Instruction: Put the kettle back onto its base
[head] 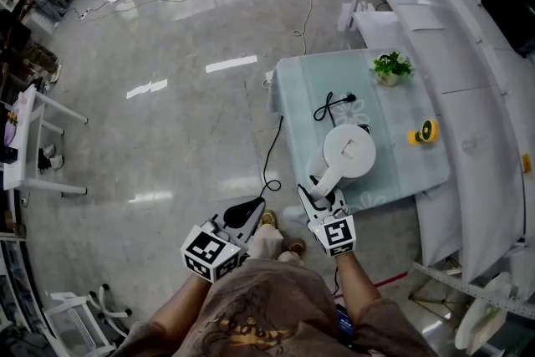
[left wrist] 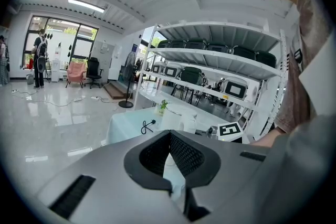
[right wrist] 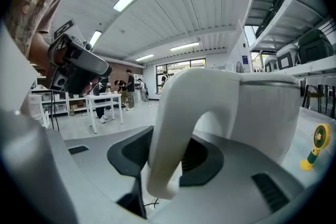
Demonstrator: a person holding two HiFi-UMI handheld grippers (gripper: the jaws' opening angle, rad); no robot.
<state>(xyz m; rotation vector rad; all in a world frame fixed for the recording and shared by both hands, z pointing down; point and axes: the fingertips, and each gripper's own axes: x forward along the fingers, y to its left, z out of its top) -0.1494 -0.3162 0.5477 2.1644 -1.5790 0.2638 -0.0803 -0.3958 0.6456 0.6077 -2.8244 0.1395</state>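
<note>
Head view first. The white kettle (head: pixel 351 150) stands near the front edge of the table (head: pixel 305 84), which has a pale blue cover, and its handle (head: pixel 328 178) points back toward you. Your right gripper (head: pixel 320 198) reaches over that edge and its jaws meet the lower end of the handle. The kettle's body hides whatever is under it, so you cannot tell whether it sits on a base. A black power cord (head: pixel 333 107) lies coiled just behind it. A potted plant (head: pixel 390 67) stands at the far side, and a small yellow object (head: pixel 425 132) lies to the right, well apart from the kettle. Your left gripper (head: pixel 247 211) hangs over the floor (head: pixel 167 121), left of the table and clear of the kettle.

In the left gripper view, the left gripper (left wrist: pixel 169 136) has its jaws pressed together at the tips, with nothing between them. Past them stand the table (left wrist: pixel 123 126), the cord (left wrist: pixel 147 126), the plant (left wrist: pixel 163 106) and the kettle (left wrist: pixel 172 118).

In the right gripper view, the right gripper (right wrist: pixel 169 160) pinches the handle (right wrist: pixel 176 113), one dark pad on each side of its lower curve. The kettle's body (right wrist: pixel 257 113) rises just beyond the jaws. The yellow object (right wrist: pixel 315 145) lies off to the right.
</note>
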